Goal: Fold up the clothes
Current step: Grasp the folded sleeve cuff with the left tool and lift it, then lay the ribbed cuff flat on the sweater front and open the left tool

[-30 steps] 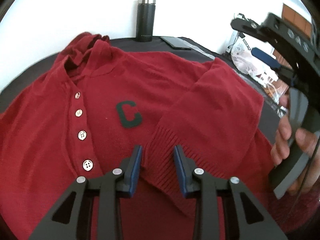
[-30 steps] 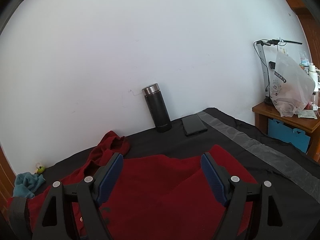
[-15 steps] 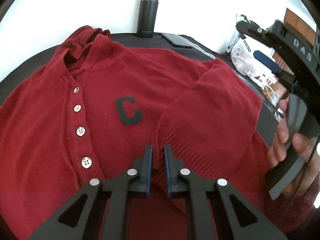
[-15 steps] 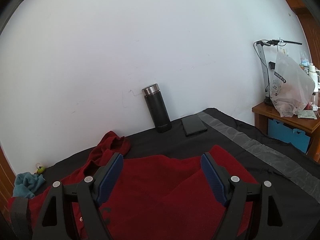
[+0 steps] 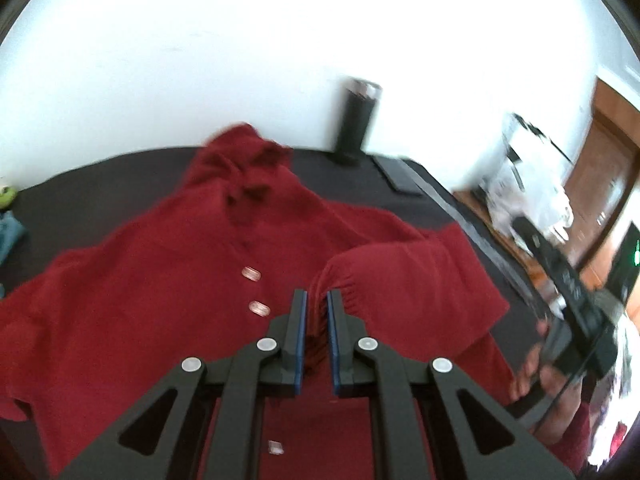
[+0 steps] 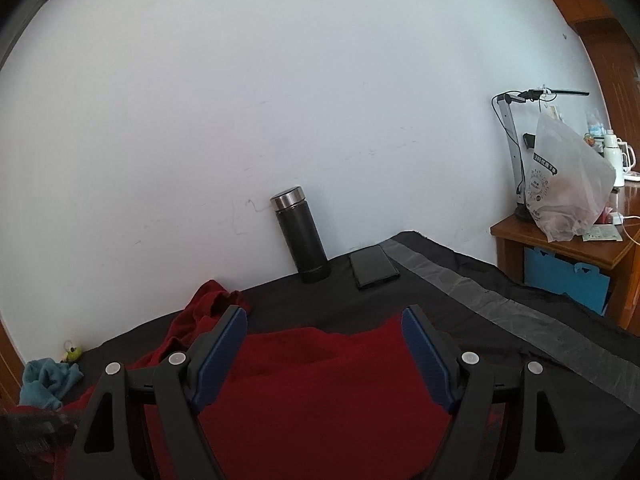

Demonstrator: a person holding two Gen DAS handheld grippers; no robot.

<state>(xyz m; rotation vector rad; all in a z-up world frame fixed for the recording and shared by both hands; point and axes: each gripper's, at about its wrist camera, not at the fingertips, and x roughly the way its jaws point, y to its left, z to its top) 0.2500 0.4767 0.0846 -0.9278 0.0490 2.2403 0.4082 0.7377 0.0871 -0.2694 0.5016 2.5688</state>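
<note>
At the far left of the black-covered surface point(image 6: 460, 280) a blue cloth point(image 6: 44, 380) lies crumpled, clear of the work. The red sweater point(image 5: 140, 300) is spread front-up across the middle of the surface, collar toward the wall, its pale buttons point(image 5: 251, 273) running down the placket.

Just right of the buttons, the left tongs point(image 5: 317, 300) are clamped tight on the ribbed sleeve cuff point(image 5: 340, 280) — the knit is pinched between the blue pads and pulled up into a peak above the sweater's chest, with the rest of the sleeve draping away to the right. This looks like the sleeve-fold step: the cuff is up off the body, not yet laid where it belongs.

Behind, a dark flask point(image 6: 302, 240) stands against the wall with a phone point(image 6: 374, 266) flat beside it, both well away from the garment.

Further right, the right tongs point(image 6: 326, 354) stand wide apart with nothing gripped, hovering over the sweater's right part.

Next, I judge, the cuff needs carrying across the chest and setting down flat before release — knit this loose will sag and bunch if dropped from height, so a low, smooth lay-down is called for, perhaps with the right tongs steadying the shoulder.
</note>
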